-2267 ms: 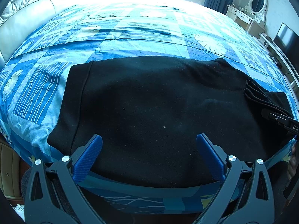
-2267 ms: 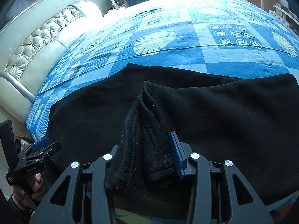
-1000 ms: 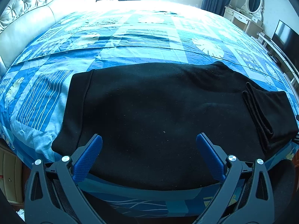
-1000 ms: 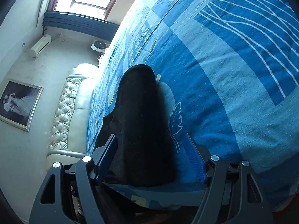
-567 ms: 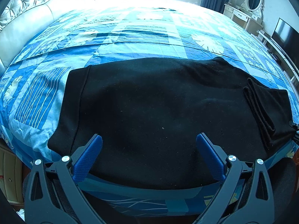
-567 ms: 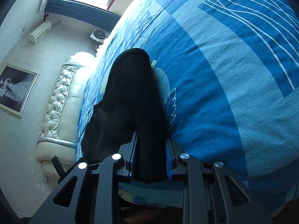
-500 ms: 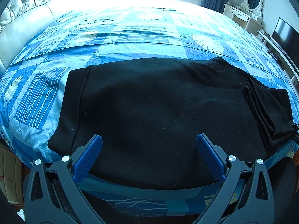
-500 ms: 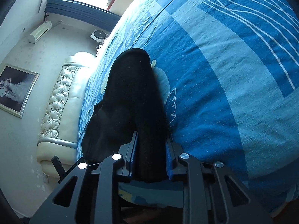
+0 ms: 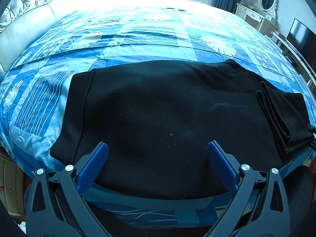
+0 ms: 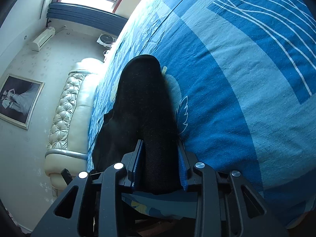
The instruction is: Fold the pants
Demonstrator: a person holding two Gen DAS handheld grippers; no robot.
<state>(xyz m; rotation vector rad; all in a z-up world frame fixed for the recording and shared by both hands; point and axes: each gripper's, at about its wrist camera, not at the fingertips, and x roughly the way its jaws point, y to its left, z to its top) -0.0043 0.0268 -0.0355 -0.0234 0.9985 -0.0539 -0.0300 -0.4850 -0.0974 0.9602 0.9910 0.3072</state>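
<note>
Black pants (image 9: 158, 118) lie flat across the near edge of the bed, waistband at the left, leg ends folded back on themselves at the right (image 9: 282, 116). My left gripper (image 9: 158, 154) is open and empty, its blue pads spread just above the pants' near edge. In the right wrist view my right gripper (image 10: 160, 165) is shut on the folded end of the pants (image 10: 146, 102), seen edge-on at the bed's side. A small part of the right gripper shows at the far right of the left wrist view.
The bed carries a blue patterned cover (image 9: 150, 31). A tufted cream headboard (image 9: 39, 9) stands at the left. A dresser with mirror (image 9: 264, 4) and a TV (image 9: 302, 37) are at the right. A framed picture (image 10: 19, 100) hangs on the wall.
My right gripper let go of the lifted leg end, dropped to the bed's side and closed on the folded end of the pants. The left gripper stayed open and hardly moved.
</note>
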